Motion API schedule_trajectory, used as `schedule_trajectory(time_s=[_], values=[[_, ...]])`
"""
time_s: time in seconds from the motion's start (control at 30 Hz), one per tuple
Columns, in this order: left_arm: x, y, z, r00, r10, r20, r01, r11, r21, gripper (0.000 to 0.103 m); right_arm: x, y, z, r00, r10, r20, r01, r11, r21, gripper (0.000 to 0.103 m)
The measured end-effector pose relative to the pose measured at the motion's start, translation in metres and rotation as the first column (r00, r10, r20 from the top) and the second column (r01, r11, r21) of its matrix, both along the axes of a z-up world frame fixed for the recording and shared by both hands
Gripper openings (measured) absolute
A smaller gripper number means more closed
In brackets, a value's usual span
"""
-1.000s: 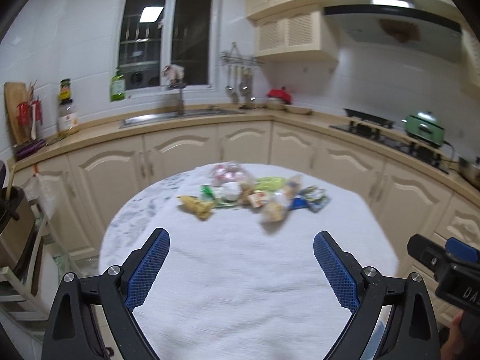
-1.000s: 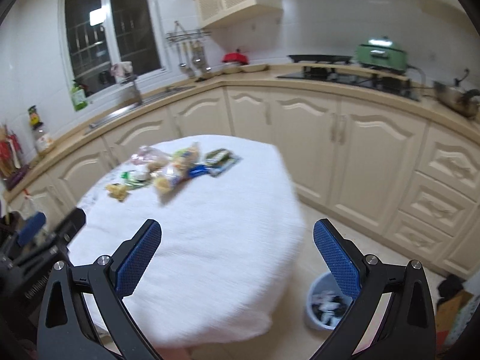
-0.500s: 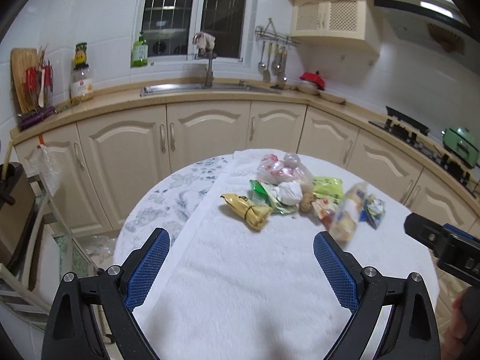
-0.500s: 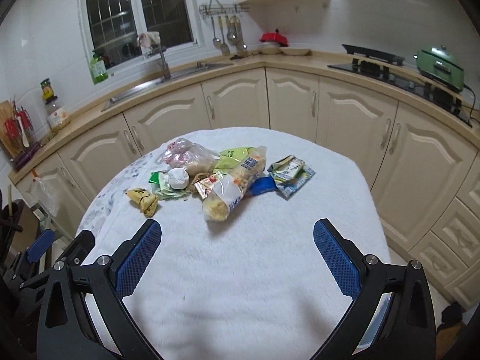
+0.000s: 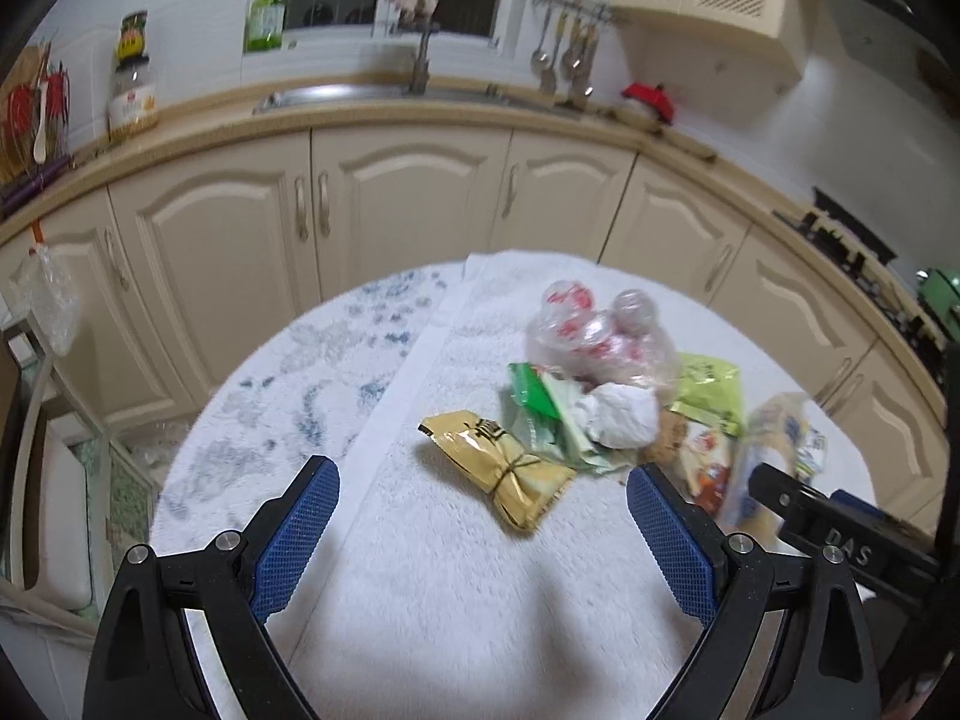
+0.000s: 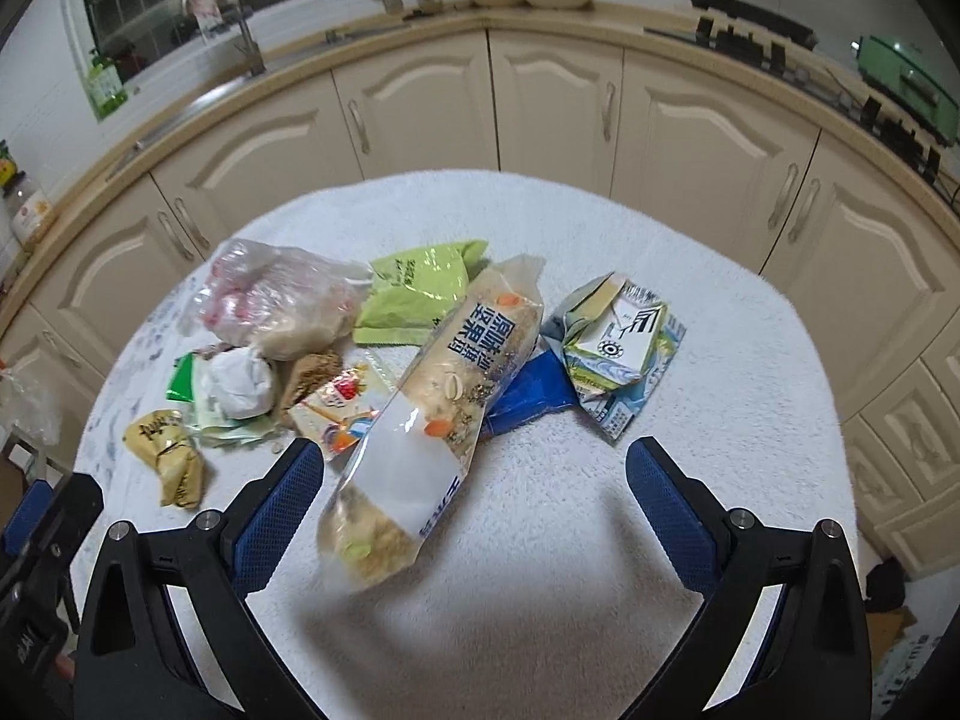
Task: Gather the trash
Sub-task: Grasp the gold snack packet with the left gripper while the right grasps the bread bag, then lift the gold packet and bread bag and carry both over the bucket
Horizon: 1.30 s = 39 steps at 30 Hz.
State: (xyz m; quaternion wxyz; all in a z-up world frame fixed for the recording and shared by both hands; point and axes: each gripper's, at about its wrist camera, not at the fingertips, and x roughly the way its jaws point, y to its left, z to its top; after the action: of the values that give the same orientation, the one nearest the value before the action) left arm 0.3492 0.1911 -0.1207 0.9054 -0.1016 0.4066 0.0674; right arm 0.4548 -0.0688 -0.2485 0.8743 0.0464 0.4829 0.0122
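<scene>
The left gripper (image 5: 483, 516) hangs over the near part of the white towel-covered round table (image 5: 420, 612), its 2 blue-padded fingers (image 5: 294, 531) spread wide with nothing between them. Just beyond its gap lies a crumpled yellow-gold snack wrapper (image 5: 501, 468), at the near left end of the trash pile. Farther off sit a green foil packet (image 5: 534, 399), a white crumpled paper ball (image 5: 618, 414) and a clear plastic bag with red print (image 5: 594, 336).

The right gripper (image 6: 474, 501) is likewise spread wide and holds nothing. A long clear bag of mixed grains and nuts with blue lettering (image 6: 438, 420) lies lengthwise, its near end reaching into the gap close to the left finger (image 6: 273, 516); whether it touches the pad I cannot tell. To its right rest a blue flat wrapper (image 6: 534, 390) and a squashed white-and-green drink carton (image 6: 621, 339). Behind it lies a lime-green pouch (image 6: 417, 294). Cream kitchen cabinets (image 6: 558, 90) curve round the far side.
</scene>
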Motion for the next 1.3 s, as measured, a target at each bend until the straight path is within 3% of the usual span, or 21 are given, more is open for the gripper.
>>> schedule_trajectory(time_s=[0.1,0.13,0.2,0.23,0.27,0.33,0.4,0.43,0.83,1.13,1.27,1.3], values=[[0.033,0.01,-0.007,0.999,0.018,-0.05,-0.019,0.999,-0.029,0.095,0.009,-0.001,-0.008,0.999,0.024,-0.043,-0.023,1.0,0.017,0.083],[0.045,0.012,-0.01,0.997,0.02,-0.069,-0.023,0.999,-0.041,0.094,0.011,-0.001,-0.01,0.998,0.032,-0.053,-0.031,0.999,0.03,0.068],[0.064,0.016,-0.017,0.995,0.017,-0.102,-0.024,0.998,-0.065,0.091,0.012,-0.003,-0.011,0.996,0.05,-0.069,-0.047,0.998,0.048,0.048],[0.073,0.018,-0.02,0.993,0.017,-0.118,-0.026,0.997,-0.074,0.082,0.012,-0.003,-0.011,0.996,0.05,-0.069,-0.047,0.998,0.047,0.047],[0.08,0.018,-0.025,0.99,0.013,-0.138,-0.025,0.996,-0.081,0.066,0.01,-0.005,-0.009,0.996,0.055,-0.063,-0.051,0.997,0.056,0.045],[0.099,0.024,-0.035,0.985,-0.026,-0.171,0.001,0.989,-0.146,0.053,0.007,-0.008,-0.006,0.996,0.064,-0.059,-0.059,0.996,0.074,0.042],[0.106,0.023,-0.031,0.99,-0.027,-0.142,0.01,0.993,-0.117,0.035,0.005,-0.009,-0.003,0.996,0.074,-0.056,-0.069,0.994,0.088,0.041],[0.11,0.024,-0.03,0.989,-0.035,-0.142,0.017,0.992,-0.123,0.031,0.003,-0.01,-0.002,0.995,0.081,-0.055,-0.076,0.993,0.088,0.041],[0.114,0.031,-0.019,0.989,-0.035,-0.142,0.018,0.992,-0.122,0.029,-0.013,-0.012,0.013,0.995,0.099,-0.025,-0.096,0.991,0.095,0.038],[0.066,0.016,-0.005,0.995,-0.02,-0.102,0.015,0.999,-0.049,0.029,-0.033,-0.017,0.025,0.996,0.088,-0.002,-0.088,0.99,0.106,0.038],[0.025,-0.005,-0.001,0.997,-0.03,-0.066,0.028,0.999,-0.022,0.029,-0.045,-0.024,0.033,0.996,0.084,0.016,-0.086,0.99,0.115,0.038],[-0.002,-0.01,0.005,0.998,-0.039,-0.055,0.038,0.999,-0.019,0.029,-0.049,-0.026,0.036,0.996,0.084,0.021,-0.085,0.989,0.121,0.038]])
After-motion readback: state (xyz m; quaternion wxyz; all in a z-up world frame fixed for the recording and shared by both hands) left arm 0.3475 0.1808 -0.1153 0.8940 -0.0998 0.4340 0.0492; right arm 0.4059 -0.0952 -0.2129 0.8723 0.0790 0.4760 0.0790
